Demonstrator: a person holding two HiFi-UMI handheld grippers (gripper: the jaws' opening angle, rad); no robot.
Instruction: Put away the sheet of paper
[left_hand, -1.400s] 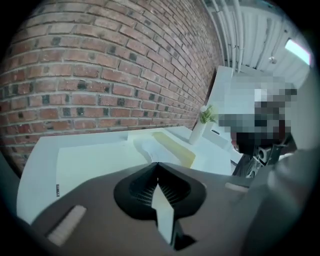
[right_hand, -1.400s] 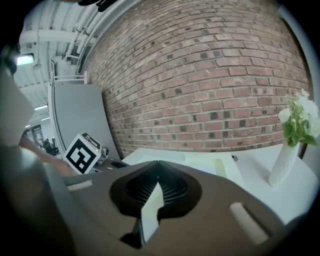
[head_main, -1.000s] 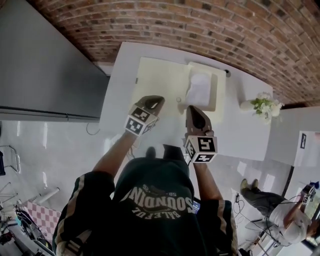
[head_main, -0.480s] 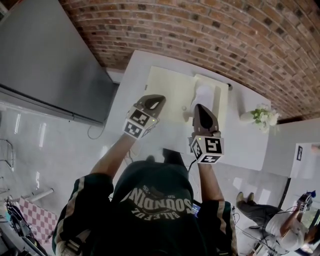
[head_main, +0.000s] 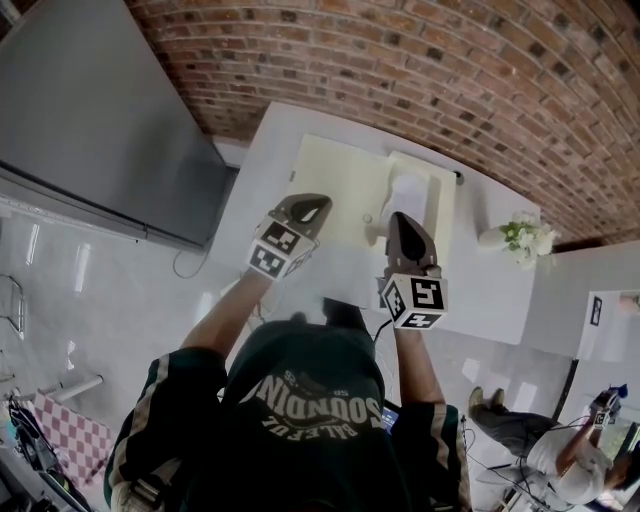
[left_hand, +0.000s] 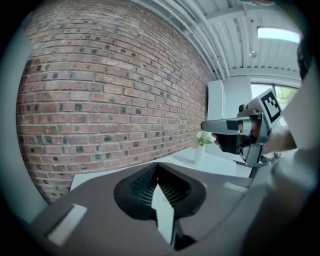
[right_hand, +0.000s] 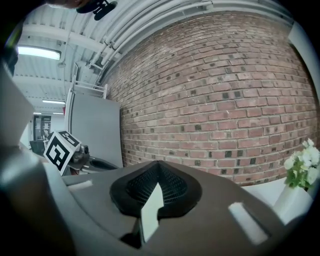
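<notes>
**Q:** Head view, what's there?
**A:** Seen from above: a person in a dark green shirt (head_main: 310, 400) holds a gripper in each hand, side by side, over the near edge of a white table (head_main: 488, 282) at 12 o'clock. L gripper (head_main: 316, 204) and R gripper (head_main: 401, 218) both point to 12. A cream mat (head_main: 335, 180) lies on the table, w/ a cream tray (head_main: 444, 200) on its right part. The sheet of paper (head_main: 405, 188), white, lies in that tray. In the picture it sits just above R gripper's tip, and neither gripper has it. Vase of white flowers (head_main: 507, 238) at 2 o'clock, grey cabinet (head_main: 90, 120) at 10, brick wall (head_main: 450, 70) across the top, a second person (head_main: 555, 445) at 5.

**Q:** L gripper view?
**A:** Jaws pressed together, nothing btw them. Brick wall fills 9 to 12. R gripper is at 3 o'clock, and the vase stands below its tip on the table.

**Q:** R gripper view?
**A:** Jaws likewise closed and empty. L gripper shows at 9 o'clock w/ the grey cabinet behind it. Brick wall runs from 12 to 3, and the flowers are at 4.
</notes>
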